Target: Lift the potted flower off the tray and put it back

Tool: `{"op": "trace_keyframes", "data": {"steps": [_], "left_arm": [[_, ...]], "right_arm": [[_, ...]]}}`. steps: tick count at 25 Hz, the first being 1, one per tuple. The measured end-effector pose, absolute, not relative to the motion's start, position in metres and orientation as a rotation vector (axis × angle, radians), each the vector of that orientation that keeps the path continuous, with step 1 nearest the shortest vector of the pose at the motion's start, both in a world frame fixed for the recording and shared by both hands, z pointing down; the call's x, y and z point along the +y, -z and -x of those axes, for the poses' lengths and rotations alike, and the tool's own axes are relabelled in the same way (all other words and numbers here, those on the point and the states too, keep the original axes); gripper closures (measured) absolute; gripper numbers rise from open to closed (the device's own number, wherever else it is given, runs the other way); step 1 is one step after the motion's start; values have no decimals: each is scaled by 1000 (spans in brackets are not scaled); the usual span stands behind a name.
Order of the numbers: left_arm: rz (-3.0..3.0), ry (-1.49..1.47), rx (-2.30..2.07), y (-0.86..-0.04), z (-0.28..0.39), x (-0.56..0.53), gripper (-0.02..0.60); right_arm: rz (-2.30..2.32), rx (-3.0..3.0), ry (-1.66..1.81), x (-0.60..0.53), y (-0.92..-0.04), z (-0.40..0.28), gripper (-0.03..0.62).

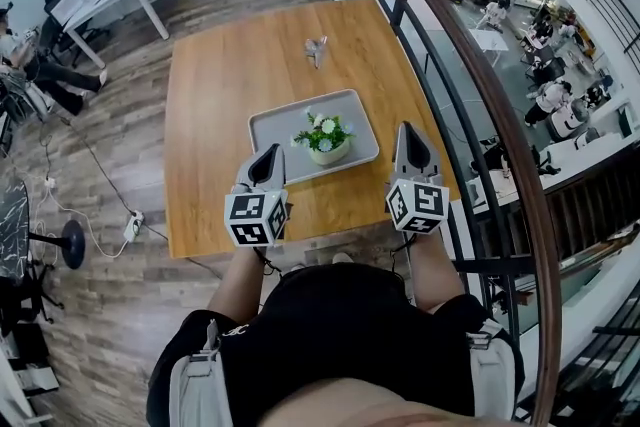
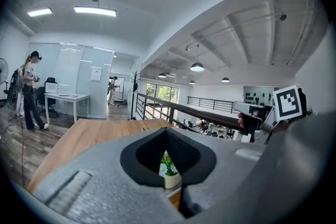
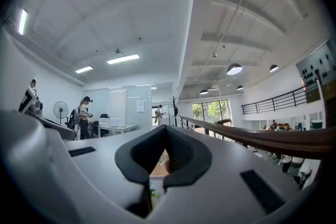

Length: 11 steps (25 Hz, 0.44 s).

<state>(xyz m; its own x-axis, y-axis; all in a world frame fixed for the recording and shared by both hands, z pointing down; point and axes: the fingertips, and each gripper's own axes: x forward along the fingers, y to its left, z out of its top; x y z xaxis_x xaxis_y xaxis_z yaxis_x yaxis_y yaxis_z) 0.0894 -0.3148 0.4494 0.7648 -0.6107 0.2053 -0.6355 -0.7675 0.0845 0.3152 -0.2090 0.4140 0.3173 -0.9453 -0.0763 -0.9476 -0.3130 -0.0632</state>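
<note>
The potted flower [image 1: 323, 139] stands on the tray [image 1: 268, 127] at the centre of the frame. Just below it, the left gripper [image 1: 271, 153] and the right gripper [image 1: 407, 129] flank the tray. Both are clenched on nothing.

Left claw [image 2: 167, 134] read closed on my feed: black pads met at the tips, nothing gripped. Through the small gap between the pads I saw the potted flower [image 2: 169, 169]: white blooms, green leaves, pale pot. It sat beyond the claw, not touching it. Wooden bench [image 2: 89, 136] ran out ahead on the left. Right claw [image 2: 245, 113] sat at frame right, its marker cube [image 2: 290, 103] facing me; I couldn't read its jaws from here. Background: dark railing [image 2: 173, 106], white desk [image 2: 65, 98], a person [image 2: 30, 89] standing far left, ceiling lights [image 2: 95, 10] on.
</note>
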Motion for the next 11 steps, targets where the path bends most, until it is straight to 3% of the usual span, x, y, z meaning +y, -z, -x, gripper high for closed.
{"op": "trace_keyframes", "data": {"steps": [11], "left_arm": [[-2794, -253, -1020, -451, -71, -319, 569]], "right_arm": [[2443, 1831, -35, -220, -414, -295, 599]]}}
